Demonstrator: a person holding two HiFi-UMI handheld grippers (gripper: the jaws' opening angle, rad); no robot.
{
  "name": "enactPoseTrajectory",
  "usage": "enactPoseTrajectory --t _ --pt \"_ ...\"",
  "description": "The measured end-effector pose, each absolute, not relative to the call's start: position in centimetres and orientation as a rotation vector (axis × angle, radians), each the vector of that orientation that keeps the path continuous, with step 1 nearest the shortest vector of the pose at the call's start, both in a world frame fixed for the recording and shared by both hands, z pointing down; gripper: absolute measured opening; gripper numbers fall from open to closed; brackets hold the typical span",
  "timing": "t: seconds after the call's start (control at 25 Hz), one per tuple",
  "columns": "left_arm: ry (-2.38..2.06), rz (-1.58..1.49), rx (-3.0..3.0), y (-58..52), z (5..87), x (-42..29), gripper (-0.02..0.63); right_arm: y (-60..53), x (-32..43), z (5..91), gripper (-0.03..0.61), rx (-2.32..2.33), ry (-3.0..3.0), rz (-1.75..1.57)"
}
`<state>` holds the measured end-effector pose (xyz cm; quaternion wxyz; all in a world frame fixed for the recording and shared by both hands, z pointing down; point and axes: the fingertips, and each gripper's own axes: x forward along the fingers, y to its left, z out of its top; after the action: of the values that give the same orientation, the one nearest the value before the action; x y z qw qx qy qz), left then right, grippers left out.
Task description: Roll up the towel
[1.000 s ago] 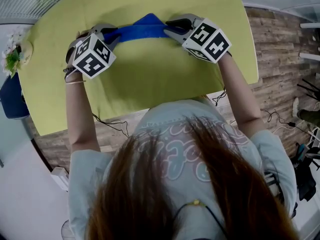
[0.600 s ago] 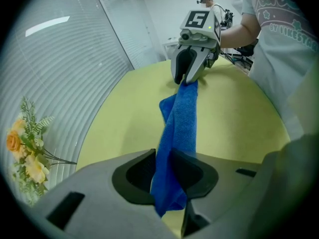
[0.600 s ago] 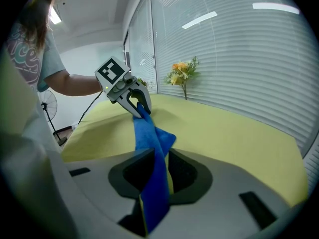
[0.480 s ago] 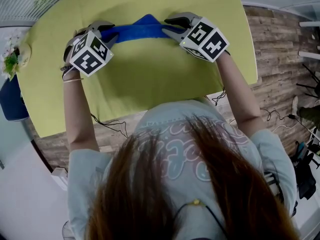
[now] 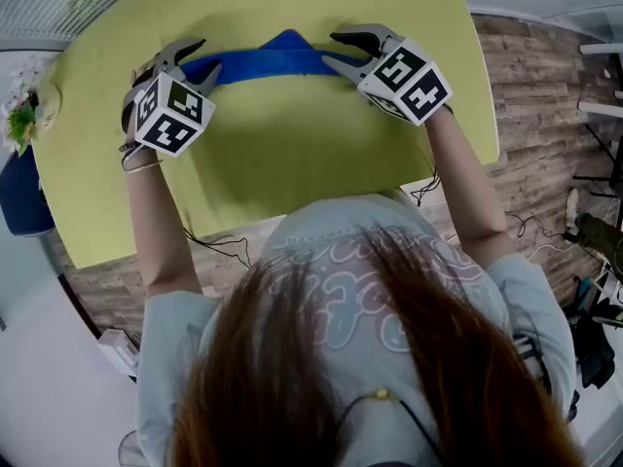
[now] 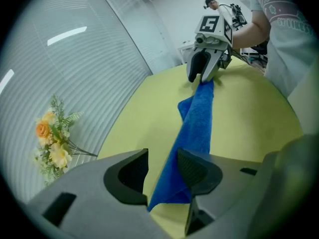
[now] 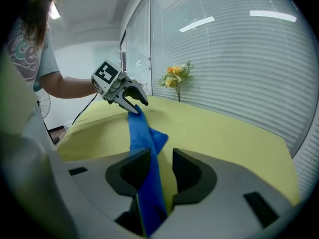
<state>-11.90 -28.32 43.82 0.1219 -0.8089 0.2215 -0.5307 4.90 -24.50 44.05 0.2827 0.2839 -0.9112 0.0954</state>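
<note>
Left gripper [image 5: 205, 55] and right gripper [image 5: 332, 49], jaws just opening, release the blue towel [image 5: 273, 59]; its ends lie loose between each gripper's jaws.

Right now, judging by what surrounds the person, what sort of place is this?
Probably an office or studio room: pale horizontal window blinds, a wood-plank floor, a yellow-green covered table and a yellow flower bunch.

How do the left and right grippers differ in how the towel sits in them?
The left gripper is at the blue towel's left end, the right gripper at its right end. The towel ends between the left gripper's jaws but runs deeper into the right gripper. Both have just been opening, towel unclamped between them.
</note>
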Motion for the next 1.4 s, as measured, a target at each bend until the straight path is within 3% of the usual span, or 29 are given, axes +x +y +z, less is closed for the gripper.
enactPoseTrajectory --t 0.72,1.4 --pt "0.792 -1.254 -2.286 -24.2 39.9 -10.1 0.153 -22.2 5.2 39.4 0.143 0.977 -2.422 -0.091" --pt "0.717 -1.318 -2.173 -22.7 43.6 -8.6 0.153 -20.4 1.0 43.7 0.146 0.800 -2.192 -0.427"
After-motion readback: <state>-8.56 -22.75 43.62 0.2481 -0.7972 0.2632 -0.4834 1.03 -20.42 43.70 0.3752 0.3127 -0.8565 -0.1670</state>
